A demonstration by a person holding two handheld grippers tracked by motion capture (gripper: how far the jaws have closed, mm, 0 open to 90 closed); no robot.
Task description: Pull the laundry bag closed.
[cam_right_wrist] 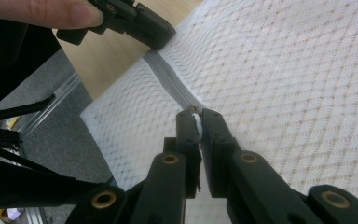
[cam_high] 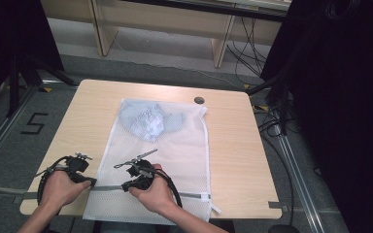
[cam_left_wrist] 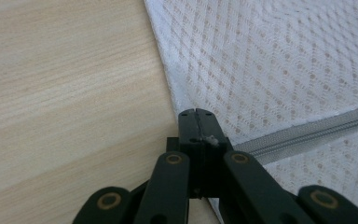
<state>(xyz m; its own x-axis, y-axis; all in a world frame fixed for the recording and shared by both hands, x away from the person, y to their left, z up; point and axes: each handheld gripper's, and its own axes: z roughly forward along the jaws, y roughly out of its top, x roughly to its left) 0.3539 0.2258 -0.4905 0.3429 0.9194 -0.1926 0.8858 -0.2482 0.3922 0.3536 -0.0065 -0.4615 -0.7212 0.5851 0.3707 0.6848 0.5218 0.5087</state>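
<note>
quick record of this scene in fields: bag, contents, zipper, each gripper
bag: white mesh laundry bag lying flat on the wooden table
contents: pale blue garment at the far end
zipper: grey zipper runs across the near end
left gripper: left gripper shut on the bag's edge by the zipper end
right gripper: right gripper shut on the zipper pull

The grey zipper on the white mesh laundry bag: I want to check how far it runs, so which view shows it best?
The high view: the grey zipper crosses the white mesh laundry bag near its front edge, from the left gripper past the right gripper. The left gripper view shows a short stretch; the right gripper view shows the part between the grippers.
</note>
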